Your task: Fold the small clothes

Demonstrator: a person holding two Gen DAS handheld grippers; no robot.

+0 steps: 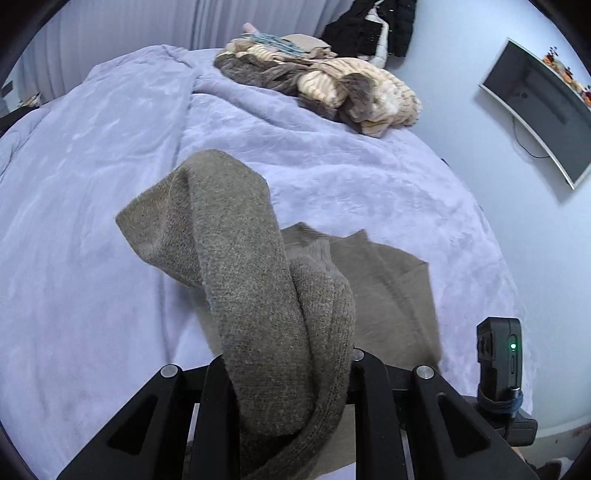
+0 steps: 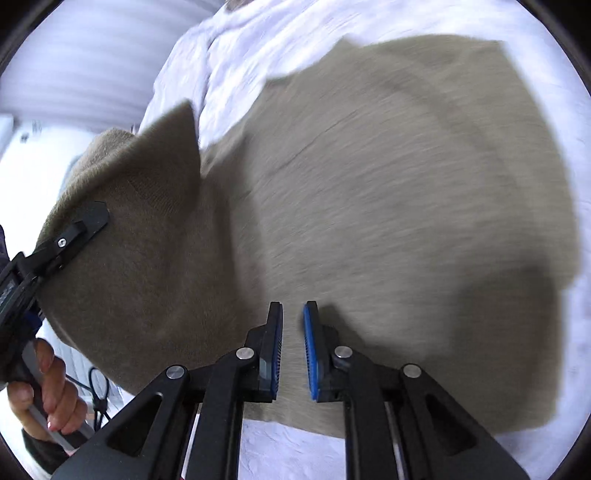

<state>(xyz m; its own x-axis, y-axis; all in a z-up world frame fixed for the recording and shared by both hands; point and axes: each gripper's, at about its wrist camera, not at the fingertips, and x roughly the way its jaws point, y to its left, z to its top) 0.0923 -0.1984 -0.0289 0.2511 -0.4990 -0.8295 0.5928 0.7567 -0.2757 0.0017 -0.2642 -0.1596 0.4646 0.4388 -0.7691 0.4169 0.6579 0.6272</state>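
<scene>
A brown knit sweater (image 2: 388, 184) lies spread flat on the lilac bed cover (image 1: 110, 184). One part of the sweater (image 1: 236, 258) is lifted off the bed and hangs bunched between the jaws of my left gripper (image 1: 288, 369), which is shut on it; the fabric hides the fingertips. In the right wrist view the left gripper's finger (image 2: 85, 218) clamps this raised fold at the left. My right gripper (image 2: 293, 306) hovers over the near edge of the flat sweater. Its blue pads stand a narrow gap apart with nothing pinched between them.
A pile of beige and grey clothes (image 1: 325, 85) sits at the far side of the bed. A dark screen (image 1: 535, 107) hangs on the right wall, with dark garments (image 1: 369, 29) behind the pile. A person's hand (image 2: 48, 387) grips the left gripper's handle.
</scene>
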